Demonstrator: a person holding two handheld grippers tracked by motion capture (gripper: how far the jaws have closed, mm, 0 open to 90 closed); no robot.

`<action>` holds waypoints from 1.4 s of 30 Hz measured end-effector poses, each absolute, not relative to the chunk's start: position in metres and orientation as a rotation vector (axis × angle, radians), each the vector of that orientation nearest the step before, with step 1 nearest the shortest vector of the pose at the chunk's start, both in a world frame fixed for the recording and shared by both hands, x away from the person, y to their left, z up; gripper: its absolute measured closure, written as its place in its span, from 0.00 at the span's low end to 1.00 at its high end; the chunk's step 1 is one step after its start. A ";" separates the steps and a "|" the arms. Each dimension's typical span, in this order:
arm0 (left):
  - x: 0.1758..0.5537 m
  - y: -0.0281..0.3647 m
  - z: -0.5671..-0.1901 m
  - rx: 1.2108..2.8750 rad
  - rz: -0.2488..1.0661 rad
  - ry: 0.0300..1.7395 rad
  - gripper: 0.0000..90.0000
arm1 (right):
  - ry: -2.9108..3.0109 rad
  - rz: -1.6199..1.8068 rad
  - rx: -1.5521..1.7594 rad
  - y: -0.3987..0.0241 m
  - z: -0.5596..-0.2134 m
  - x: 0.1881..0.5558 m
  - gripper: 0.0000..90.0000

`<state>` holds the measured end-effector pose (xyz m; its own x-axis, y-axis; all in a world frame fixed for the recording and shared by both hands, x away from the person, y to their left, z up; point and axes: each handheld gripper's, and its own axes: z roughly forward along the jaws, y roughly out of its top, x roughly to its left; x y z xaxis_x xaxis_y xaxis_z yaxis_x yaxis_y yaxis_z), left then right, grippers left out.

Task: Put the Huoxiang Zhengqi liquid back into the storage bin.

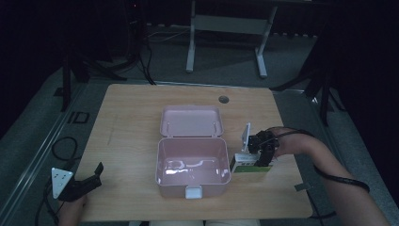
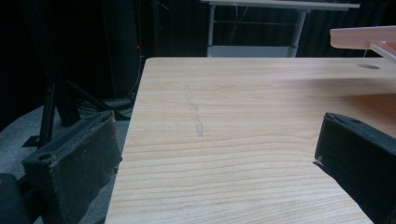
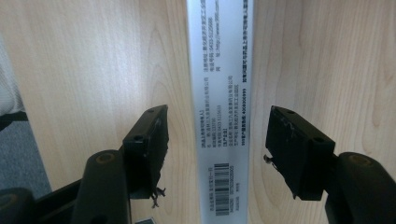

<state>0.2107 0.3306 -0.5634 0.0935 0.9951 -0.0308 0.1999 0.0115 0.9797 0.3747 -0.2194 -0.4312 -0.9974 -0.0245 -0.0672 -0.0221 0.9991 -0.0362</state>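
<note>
right gripper (image 1: 256,157) set over the small carton (image 1: 249,165); left gripper (image 1: 87,181) idle at the near left corner of the table (image 1: 131,117).

the right forearm enters from the lower right and bends inward, with the wrist turned so the gripper points down at the table beside the open pink box (image 1: 193,167). in the right gripper view the carton (image 3: 222,107) lies flat on the wood as a long white face with printed text and a barcode, running lengthwise between the two black jaws. the jaws stand on either side of it with a gap on each side and do not press on it. the carton sits just beside the right wall of the pink box, outside it. the left hand rests low at the table edge; the left gripper's jaws are spread wide over bare wood, holding nothing.
</note>
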 end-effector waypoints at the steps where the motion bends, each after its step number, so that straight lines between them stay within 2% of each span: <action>1: 0.211 0.331 -0.563 1.382 1.020 1.291 0.00 | 3.070 -0.065 -0.042 -0.220 -0.433 0.376 0.46; 10: 0.211 0.331 -0.563 1.382 1.018 1.293 0.00 | 3.098 -0.099 -0.031 -0.220 -0.446 0.382 0.57; 13: 0.211 0.331 -0.563 1.381 1.015 1.295 0.00 | 3.111 -0.133 -0.028 -0.220 -0.451 0.383 0.64; 19: 0.211 0.331 -0.563 1.381 1.014 1.296 0.00 | 3.126 -0.165 -0.044 -0.218 -0.453 0.385 0.68; 28: 0.212 0.331 -0.563 1.382 1.015 1.298 0.00 | 3.164 -0.209 -0.008 -0.217 -0.446 0.386 0.69; 42: 0.212 0.330 -0.563 1.383 1.018 1.302 0.00 | 3.163 -0.210 0.043 -0.215 -0.414 0.374 0.69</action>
